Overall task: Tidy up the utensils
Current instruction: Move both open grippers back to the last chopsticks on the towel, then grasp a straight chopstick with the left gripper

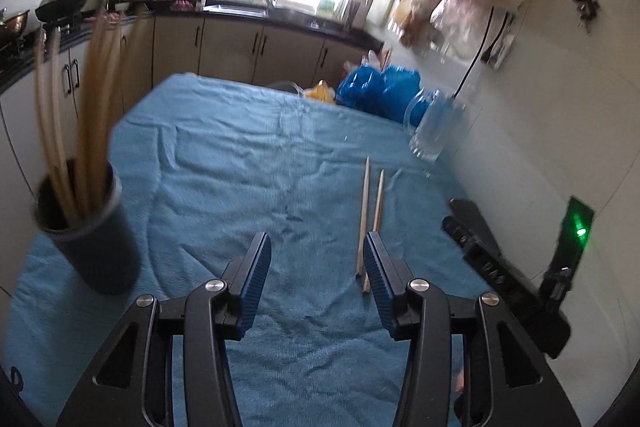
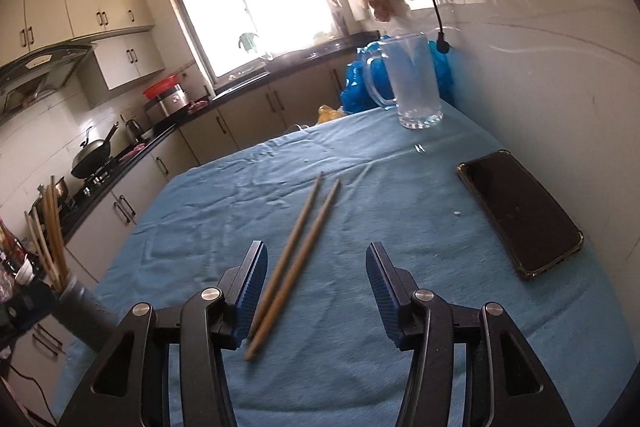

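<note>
Dark cylindrical holder [image 1: 90, 231] of pale chopsticks blurred at blue cloth's [image 1: 240, 155] left edge. Two loose wooden chopsticks [image 2: 296, 255] mid-cloth, near ends just beside left pad [image 2: 250, 291]. Left gripper [image 1: 316, 285], right gripper [image 2: 316, 293]: jaws spread, empty.

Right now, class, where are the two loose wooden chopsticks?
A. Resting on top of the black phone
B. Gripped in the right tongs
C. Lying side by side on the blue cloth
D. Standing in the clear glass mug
C: the two loose wooden chopsticks lie flat, side by side, on the blue cloth, apart from the clear glass mug and the black phone, and the right tongs are open and empty.
</note>
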The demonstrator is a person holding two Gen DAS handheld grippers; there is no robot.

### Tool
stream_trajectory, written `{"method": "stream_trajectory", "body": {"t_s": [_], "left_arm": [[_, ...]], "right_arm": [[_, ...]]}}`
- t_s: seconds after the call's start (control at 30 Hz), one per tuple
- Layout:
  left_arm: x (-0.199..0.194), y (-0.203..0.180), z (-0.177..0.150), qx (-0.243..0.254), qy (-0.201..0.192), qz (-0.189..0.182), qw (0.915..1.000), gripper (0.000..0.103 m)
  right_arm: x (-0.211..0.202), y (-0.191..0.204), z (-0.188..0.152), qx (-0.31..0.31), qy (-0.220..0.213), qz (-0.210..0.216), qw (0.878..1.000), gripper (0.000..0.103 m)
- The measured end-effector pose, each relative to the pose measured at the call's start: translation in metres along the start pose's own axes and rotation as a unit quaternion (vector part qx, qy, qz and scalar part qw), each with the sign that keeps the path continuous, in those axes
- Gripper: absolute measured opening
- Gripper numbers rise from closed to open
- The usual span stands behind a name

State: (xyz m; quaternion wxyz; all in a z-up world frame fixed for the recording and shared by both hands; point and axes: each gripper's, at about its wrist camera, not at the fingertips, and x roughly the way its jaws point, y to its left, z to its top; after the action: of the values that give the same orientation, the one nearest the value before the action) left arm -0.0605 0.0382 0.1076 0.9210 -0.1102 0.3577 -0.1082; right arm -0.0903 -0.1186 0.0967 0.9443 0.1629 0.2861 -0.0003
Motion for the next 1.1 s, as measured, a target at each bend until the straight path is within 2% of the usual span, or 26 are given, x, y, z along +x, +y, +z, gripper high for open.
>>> {"method": "stream_trajectory", "body": {"t_s": [0.07,0.23,0.4,0.6,0.83,0.93,1.0,1.1], "left_arm": [[0.019,0.001,-0.002,0.0,0.017,0.012,0.9998,0.046],[0.06,0.003,0.001,-0.006,0.053,0.012,0.9985,0.046],[0.101,-0.019,0.011,0.027,0.069,0.021,0.9971,0.046],[0.163,-0.057,0.026,0.071,0.1,0.005,0.9924,0.046],[0.214,-0.071,0.028,0.088,0.151,0.001,0.9846,0.02],[0.216,-0.077,0.028,0.112,0.139,0.013,0.9838,0.018],[0.218,-0.08,0.028,0.122,0.141,0.017,0.9823,0.006],[0.218,-0.082,0.029,0.127,0.143,0.032,0.9809,0.006]], "right_arm": [[0.005,-0.007,0.001,0.003,-0.001,-0.004,1.0,0.056],[0.011,-0.023,-0.001,0.028,-0.007,0.002,1.0,0.056],[0.019,-0.04,-0.002,0.06,0.006,0.016,0.998,0.056],[0.018,-0.045,-0.003,0.081,0.012,0.034,0.996,0.058],[0.023,-0.049,-0.005,0.099,0.028,0.051,0.993,0.058],[0.023,-0.05,-0.005,0.102,0.03,0.055,0.993,0.059],[0.024,-0.05,-0.005,0.102,0.031,0.057,0.993,0.059],[0.026,-0.05,-0.006,0.1,0.038,0.056,0.993,0.059]]}}
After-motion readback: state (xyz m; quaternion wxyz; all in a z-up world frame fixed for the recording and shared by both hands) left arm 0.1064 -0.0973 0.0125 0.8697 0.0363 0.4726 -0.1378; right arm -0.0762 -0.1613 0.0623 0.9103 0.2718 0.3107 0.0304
